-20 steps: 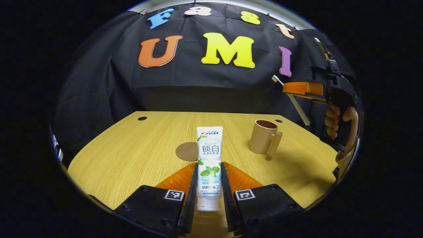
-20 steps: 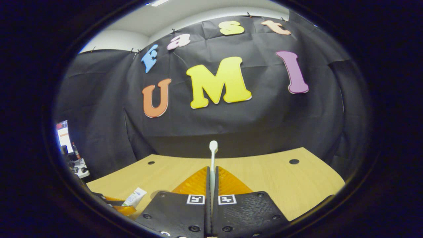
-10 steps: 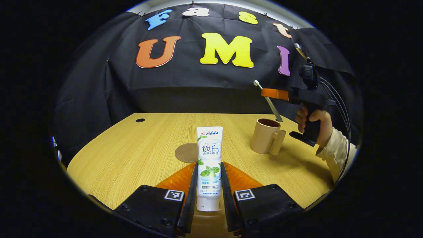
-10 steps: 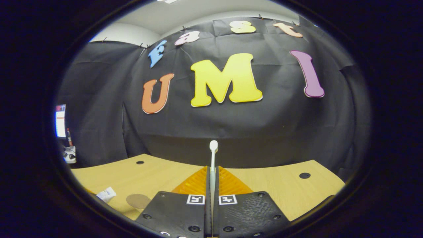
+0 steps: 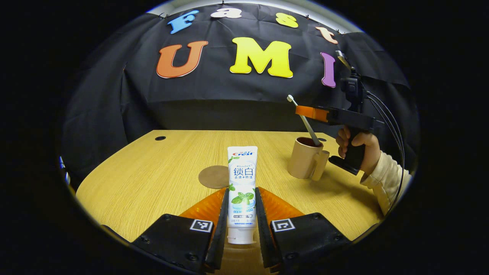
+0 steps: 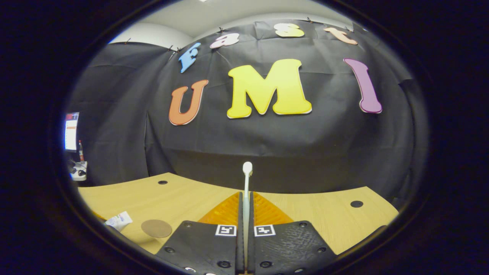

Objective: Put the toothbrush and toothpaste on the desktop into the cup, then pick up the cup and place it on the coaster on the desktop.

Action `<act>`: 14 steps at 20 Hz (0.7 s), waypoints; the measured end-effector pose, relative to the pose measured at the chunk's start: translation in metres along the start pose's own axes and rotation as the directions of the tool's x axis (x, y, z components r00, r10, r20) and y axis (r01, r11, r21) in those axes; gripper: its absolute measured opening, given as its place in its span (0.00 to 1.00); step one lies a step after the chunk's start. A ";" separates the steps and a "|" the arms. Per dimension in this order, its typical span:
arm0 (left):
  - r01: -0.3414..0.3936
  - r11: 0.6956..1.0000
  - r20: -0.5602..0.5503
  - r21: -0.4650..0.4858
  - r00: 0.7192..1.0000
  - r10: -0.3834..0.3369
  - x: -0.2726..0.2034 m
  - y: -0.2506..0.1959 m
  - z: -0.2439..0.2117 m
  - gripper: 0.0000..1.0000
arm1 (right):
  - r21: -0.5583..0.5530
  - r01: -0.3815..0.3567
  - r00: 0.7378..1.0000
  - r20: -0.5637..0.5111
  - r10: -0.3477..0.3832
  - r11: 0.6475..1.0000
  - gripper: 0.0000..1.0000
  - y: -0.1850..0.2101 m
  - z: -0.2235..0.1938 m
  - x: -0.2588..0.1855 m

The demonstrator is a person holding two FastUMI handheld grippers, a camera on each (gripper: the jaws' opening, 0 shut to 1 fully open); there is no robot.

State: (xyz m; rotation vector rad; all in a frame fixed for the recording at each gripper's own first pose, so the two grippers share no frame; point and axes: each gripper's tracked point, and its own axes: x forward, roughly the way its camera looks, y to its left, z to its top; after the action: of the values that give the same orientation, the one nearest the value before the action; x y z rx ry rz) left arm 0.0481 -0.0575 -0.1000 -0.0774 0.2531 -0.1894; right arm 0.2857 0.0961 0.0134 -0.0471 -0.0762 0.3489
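My left gripper (image 5: 241, 189) is shut on a white toothpaste tube (image 5: 242, 179), held cap toward the camera over the wooden desktop (image 5: 153, 179). Just beyond the tube lies a round brown coaster (image 5: 214, 176). To the right stands a tan cup (image 5: 303, 160), its handle turned toward me. Above it, my right gripper (image 5: 301, 110) is shut on a white toothbrush (image 5: 313, 133), which slants head-up with its lower end inside the cup's rim. In the right gripper view, the toothbrush (image 6: 247, 175) sticks up from the right gripper (image 6: 245, 194); the coaster (image 6: 156, 228) and toothpaste (image 6: 119, 220) lie low left.
A hand (image 5: 355, 141) in a cream sleeve (image 5: 386, 179) holds the right gripper's handle, with cables trailing behind. Small round holes (image 5: 160, 138) mark the desk's far corners. A screen and clutter (image 6: 72, 133) stand beyond the desk's left side.
The right gripper carried the toothbrush leftward and down from the desk's right edge, over the cup; the brush's lower end now dips into the cup. The left gripper keeps holding the toothpaste almost still.
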 end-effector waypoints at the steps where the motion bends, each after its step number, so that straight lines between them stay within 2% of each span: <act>1: 0.002 1.000 -0.001 0.002 1.000 -0.002 0.000 -0.002 0.000 0.42 | 0.008 -0.003 1.000 -0.009 0.003 1.000 0.02 0.000 -0.003 0.001; 6: -0.011 1.000 -0.006 0.018 1.000 0.011 -0.005 -0.005 0.000 0.42 | 0.013 -0.019 1.000 -0.014 0.019 1.000 0.05 0.002 -0.007 -0.009; 11: -0.011 1.000 -0.010 0.014 1.000 0.012 -0.008 -0.013 0.005 0.42 | 0.012 -0.067 0.998 -0.015 0.067 0.998 0.06 0.011 -0.003 -0.025; 13: -0.007 1.000 0.013 0.016 1.000 0.007 -0.008 -0.019 0.016 0.42 | 0.013 -0.079 0.997 -0.016 0.079 0.997 0.12 0.011 -0.005 -0.034; 14: 0.002 1.000 0.025 0.014 1.000 -0.003 -0.006 -0.024 0.023 0.42 | 0.017 -0.092 0.996 -0.019 0.092 0.996 0.27 0.013 -0.005 -0.040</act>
State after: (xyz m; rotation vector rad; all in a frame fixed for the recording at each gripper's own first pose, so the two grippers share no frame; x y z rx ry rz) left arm 0.0440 -0.0786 -0.0743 -0.0660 0.2262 -0.1925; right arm 0.2440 0.0940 0.0051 -0.0384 -0.0519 0.4411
